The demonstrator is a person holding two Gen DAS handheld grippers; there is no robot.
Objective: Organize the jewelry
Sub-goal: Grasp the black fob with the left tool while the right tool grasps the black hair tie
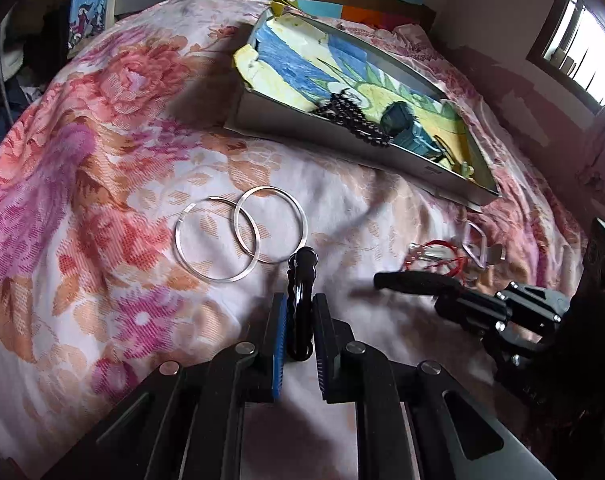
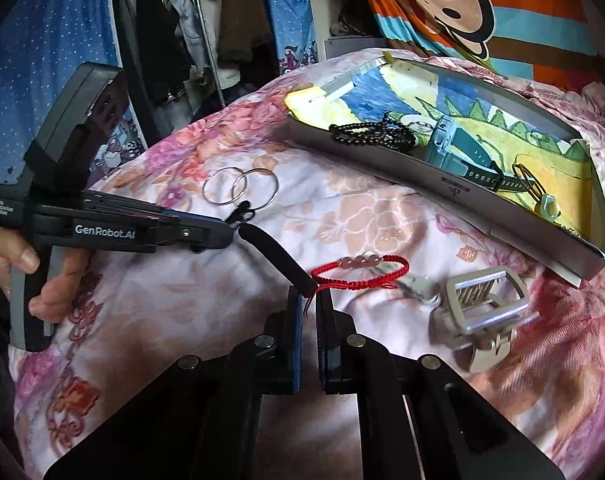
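Observation:
My left gripper (image 1: 299, 312) is shut on a black hair clip (image 1: 300, 280), held just above the floral bedspread. It also shows in the right wrist view (image 2: 238, 220). Two silver bangles (image 1: 238, 236) lie overlapped just beyond it, also in the right wrist view (image 2: 240, 190). My right gripper (image 2: 310, 300) is shut on a black band (image 2: 278, 258) that rises left toward the left gripper. A red cord bracelet (image 2: 358, 274) with pink beads lies at its tips. A grey tray (image 2: 454, 184) holds a black bead necklace (image 2: 372, 134), a teal watch (image 2: 458, 156) and a green pendant (image 2: 548, 206).
A silver claw hair clip (image 2: 478, 320) lies on the bed right of my right gripper. The tray (image 1: 322, 132) sits at the far right of the bed. A striped monkey pillow (image 2: 462, 4) and hanging clothes (image 2: 206, 40) stand behind.

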